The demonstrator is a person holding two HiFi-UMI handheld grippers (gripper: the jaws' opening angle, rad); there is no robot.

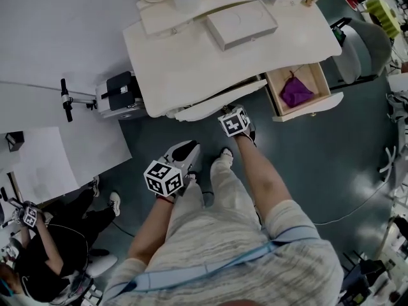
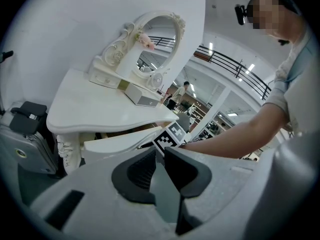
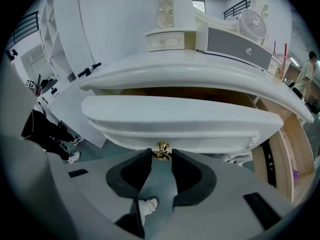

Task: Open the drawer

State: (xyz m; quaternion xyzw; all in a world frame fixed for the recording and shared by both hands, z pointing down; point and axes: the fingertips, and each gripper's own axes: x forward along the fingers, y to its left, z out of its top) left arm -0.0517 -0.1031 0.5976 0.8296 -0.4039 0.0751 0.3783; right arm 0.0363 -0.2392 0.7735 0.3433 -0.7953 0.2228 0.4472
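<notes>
L gripper (image 2: pixel 160 153) hangs beside the person's leg: jaws narrow, almost together, nothing betw. them. Its own grey body fills the lower part of its view, so what lies under it can't be seen there.

R gripper (image 3: pixel 161 156) is forward at the dressing table (image 1: pixel 185 62), jaws closed on the small gold knob (image 3: pixel 161 149) of the centre drawer (image 3: pixel 180 119). Knob's stem and how far the pads wrap it are hard to make out. In the head view the marker cube (image 1: pixel 234 121) covers knob & jaw tips altogether.

Drawer front pokes just past the tabletop edge, w/ a brown gap above it; its inside isn't visible. To the right, a side drawer (image 1: pixel 320 81) stands well out w/ a purple cloth (image 1: pixel 295 92) in it.

Open floor (image 1: pixel 319 171) lies behind & right of the person, crossed by a thin cable (image 1: pixel 357 204). On the left are a grey case (image 1: pixel 118 95) just beside the table's end and a seated person (image 1: pixel 44 260), partly cut off at the frame corner.

Far: flat box (image 1: pixel 241 23) on top, mirror (image 2: pixel 159 44), fan (image 3: pixel 252 23).
</notes>
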